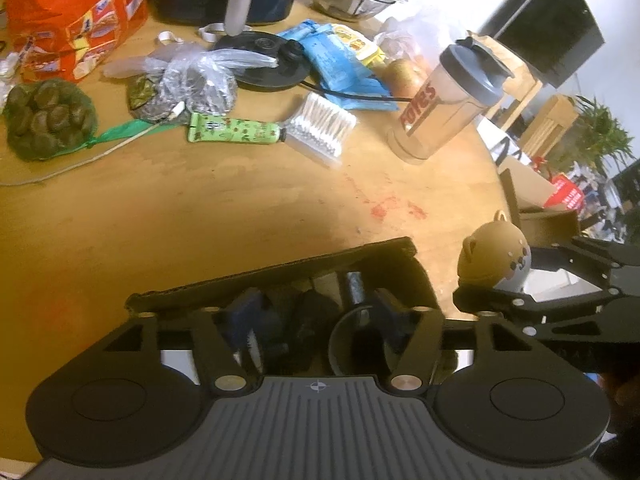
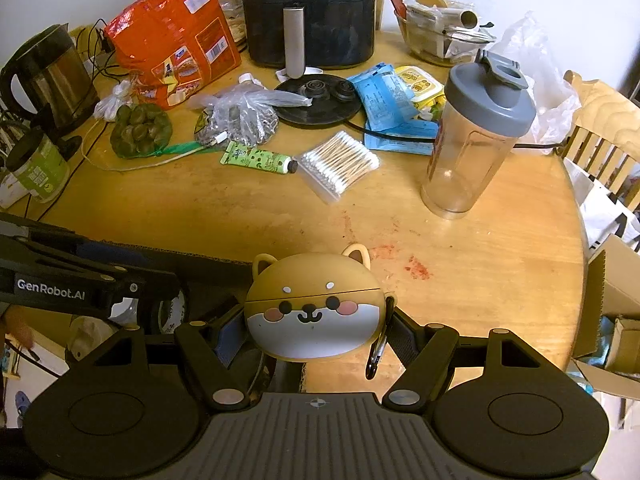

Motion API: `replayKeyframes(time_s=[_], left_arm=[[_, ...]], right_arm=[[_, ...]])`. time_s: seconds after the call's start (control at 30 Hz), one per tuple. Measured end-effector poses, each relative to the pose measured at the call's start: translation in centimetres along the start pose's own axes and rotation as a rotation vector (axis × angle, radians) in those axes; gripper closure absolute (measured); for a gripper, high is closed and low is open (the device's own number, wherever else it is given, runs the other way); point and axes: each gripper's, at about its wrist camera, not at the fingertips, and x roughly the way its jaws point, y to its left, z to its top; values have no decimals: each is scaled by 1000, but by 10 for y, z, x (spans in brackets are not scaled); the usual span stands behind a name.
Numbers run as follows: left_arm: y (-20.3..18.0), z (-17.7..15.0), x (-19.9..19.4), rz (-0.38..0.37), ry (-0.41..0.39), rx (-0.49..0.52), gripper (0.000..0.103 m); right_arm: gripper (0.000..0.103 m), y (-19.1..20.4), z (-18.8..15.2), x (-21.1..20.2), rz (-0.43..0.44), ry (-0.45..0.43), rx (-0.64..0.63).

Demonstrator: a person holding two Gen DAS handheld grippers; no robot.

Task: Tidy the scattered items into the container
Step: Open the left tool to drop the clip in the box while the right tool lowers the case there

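While the left gripper (image 1: 312, 320) hovers low over a dark container (image 1: 280, 280) at the near table edge, its jaws stand apart with nothing between them; the box beneath has a rough, fabric-looking rim and already holds several dark items, too shadowed to name. Off to this gripper's right, the other tool carries a rounded dog-faced case (image 1: 496, 260), smooth and rubbery, tan on top and pale below. Ahead of the fingers, well apart, lie a green printed tube (image 1: 236, 132), soft and flattened at its crimped end, and just beside its cap a clear pack of cotton swabs (image 1: 324, 128). Farther ahead and rightward stands a translucent plastic shaker bottle (image 1: 444, 108) with a grey flip lid.

From the right wrist, the right gripper (image 2: 316, 320) is clamped on the dog-faced case (image 2: 312, 308), its pads pressing both sides; a small metal clip (image 2: 376, 356) dangles from the case's right. The left tool reaches in from the left, over the container, which is mostly hidden here. Ahead sit the tube (image 2: 260, 158), swabs (image 2: 340, 166) and bottle (image 2: 472, 136) on the worn wooden table (image 2: 240, 216).

By my judgement, tidying is partly done: some things are boxed, the case is in transit, and the tube, swabs and perhaps more remain.
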Motion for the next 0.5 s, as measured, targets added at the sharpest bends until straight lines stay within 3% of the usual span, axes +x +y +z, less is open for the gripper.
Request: replayKeyframes(time_s=[0.5], left_arm=[[22, -8, -20, 76, -71, -114, 30]], right_arm=[[27, 23, 9, 12, 68, 22, -94]])
